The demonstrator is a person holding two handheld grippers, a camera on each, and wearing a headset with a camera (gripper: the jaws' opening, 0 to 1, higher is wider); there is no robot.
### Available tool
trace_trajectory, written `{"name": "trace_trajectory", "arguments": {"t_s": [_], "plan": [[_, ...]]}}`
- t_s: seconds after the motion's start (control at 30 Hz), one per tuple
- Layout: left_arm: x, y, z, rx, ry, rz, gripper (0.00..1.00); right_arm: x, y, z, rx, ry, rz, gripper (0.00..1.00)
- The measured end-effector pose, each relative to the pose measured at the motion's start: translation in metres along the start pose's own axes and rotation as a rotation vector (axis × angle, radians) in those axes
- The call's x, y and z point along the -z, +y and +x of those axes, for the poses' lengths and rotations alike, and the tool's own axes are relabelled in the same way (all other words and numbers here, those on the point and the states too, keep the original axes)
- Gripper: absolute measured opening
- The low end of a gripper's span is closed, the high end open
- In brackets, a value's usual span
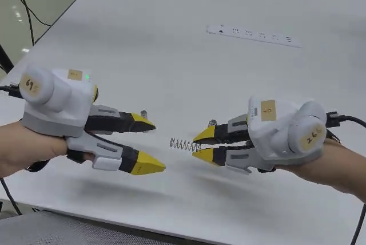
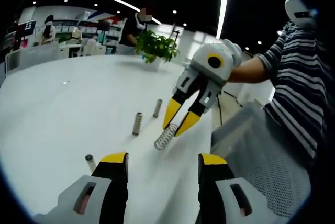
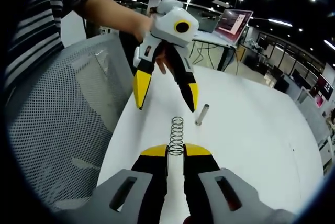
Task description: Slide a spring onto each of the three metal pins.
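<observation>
Spring [image 1: 183, 143] just below centre of the head view, sticking out sideways. The right gripper [image 1: 197, 146] had its yellow tips pinched shut on one end of it, and the rest poked free above the white table [image 1: 171, 39]. The left gripper [image 1: 158, 146], lower left, had its jaws spread wide and held nothing.

The risk, as I read it, was that thin hold on the end coils. If the free end met a pin [image 1: 213, 122] off-centre, a coil could have snagged on the rim, and the spring could have buckled and sprung out of the tips. The open left jaws were near the pins too, so a careless swing might have knocked one.

The left gripper view laid out three in a row left of centre: the nearest pin [image 2: 90, 161] low, the middle pin [image 2: 137, 123], and the far pin [image 2: 157, 108]. The middle one looked ribbed and may have been wearing a spring, but I couldn't tell. The head view gave two small tops, one tucked behind each gripper's upper jaw. The right gripper view put the spring dead centre between its own closed jaws, with one pin upright just right of the free end.
</observation>
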State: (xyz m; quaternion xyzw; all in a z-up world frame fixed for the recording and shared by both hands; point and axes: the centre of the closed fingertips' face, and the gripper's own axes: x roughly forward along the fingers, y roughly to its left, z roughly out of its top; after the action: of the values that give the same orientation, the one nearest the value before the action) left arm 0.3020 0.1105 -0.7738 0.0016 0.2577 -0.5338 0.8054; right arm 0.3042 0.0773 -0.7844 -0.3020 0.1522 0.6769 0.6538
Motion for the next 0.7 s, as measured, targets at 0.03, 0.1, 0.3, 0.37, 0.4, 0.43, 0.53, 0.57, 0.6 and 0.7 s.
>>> {"name": "trace_trajectory", "arguments": {"t_s": [0.03,0.1,0.3,0.37,0.4,0.43,0.53,0.57,0.6,0.7], "plan": [[-0.002,0.000,0.001,0.003,-0.002,0.011,0.46,-0.002,0.001,-0.001,-0.004,-0.003,-0.005,0.07],[-0.006,0.002,0.003,0.002,-0.017,0.016,0.41,-0.004,0.001,-0.002,-0.004,-0.012,-0.012,0.07],[-0.017,-0.002,0.013,0.033,-0.044,0.042,0.31,-0.006,-0.002,-0.006,0.003,-0.025,-0.017,0.07],[-0.017,-0.004,0.018,0.043,-0.039,0.060,0.27,-0.006,-0.002,-0.008,0.004,-0.028,-0.014,0.07],[-0.017,-0.005,0.020,0.053,-0.039,0.065,0.26,-0.006,-0.002,-0.009,0.004,-0.028,-0.014,0.07],[-0.017,-0.006,0.021,0.056,-0.039,0.065,0.24,-0.006,-0.002,-0.009,0.002,-0.029,-0.015,0.07],[-0.018,-0.008,0.026,0.065,-0.038,0.074,0.19,-0.006,-0.001,-0.011,-0.003,-0.029,-0.016,0.07],[-0.018,-0.009,0.027,0.070,-0.039,0.080,0.18,-0.007,0.000,-0.012,-0.006,-0.033,-0.015,0.07],[-0.019,-0.009,0.028,0.071,-0.041,0.082,0.17,-0.008,0.000,-0.012,-0.007,-0.036,-0.014,0.07],[-0.021,-0.012,0.029,0.079,-0.050,0.093,0.12,-0.009,0.001,-0.012,-0.013,-0.037,-0.017,0.07]]}}
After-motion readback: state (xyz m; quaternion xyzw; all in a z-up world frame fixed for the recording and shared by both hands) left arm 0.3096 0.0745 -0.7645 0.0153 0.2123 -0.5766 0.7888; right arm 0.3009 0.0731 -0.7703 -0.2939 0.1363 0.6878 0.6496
